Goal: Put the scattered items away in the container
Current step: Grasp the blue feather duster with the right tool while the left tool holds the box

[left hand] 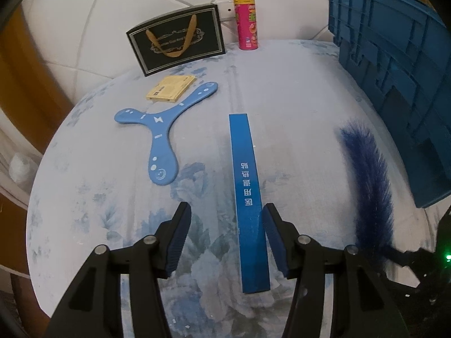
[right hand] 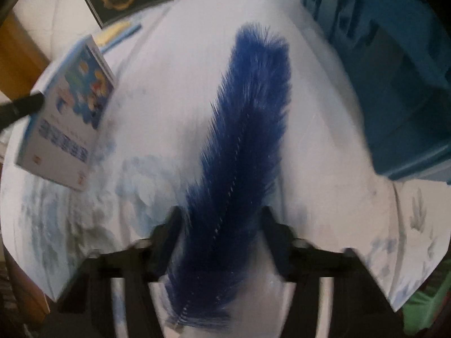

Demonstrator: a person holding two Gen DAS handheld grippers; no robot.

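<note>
A long blue box (left hand: 248,197) stands on its narrow edge between the fingers of my open left gripper (left hand: 225,219), close against the right pad (left hand: 272,232). From the right wrist view the same box (right hand: 67,112) shows its printed face, with the left gripper's fingertip (right hand: 25,104) at its edge. A dark blue feather (right hand: 239,155) lies on the floral cloth between the fingers of my open right gripper (right hand: 221,222); it also shows in the left wrist view (left hand: 369,180). The blue crate (left hand: 394,84) stands at the right, and in the right wrist view (right hand: 394,70).
A light blue three-armed boomerang (left hand: 166,129), a flat yellow packet (left hand: 170,88), a black gift bag (left hand: 177,39) and a pink snack can (left hand: 245,22) sit toward the back of the cloth (left hand: 296,98). A tiled wall stands behind. The right wrist view is motion-blurred.
</note>
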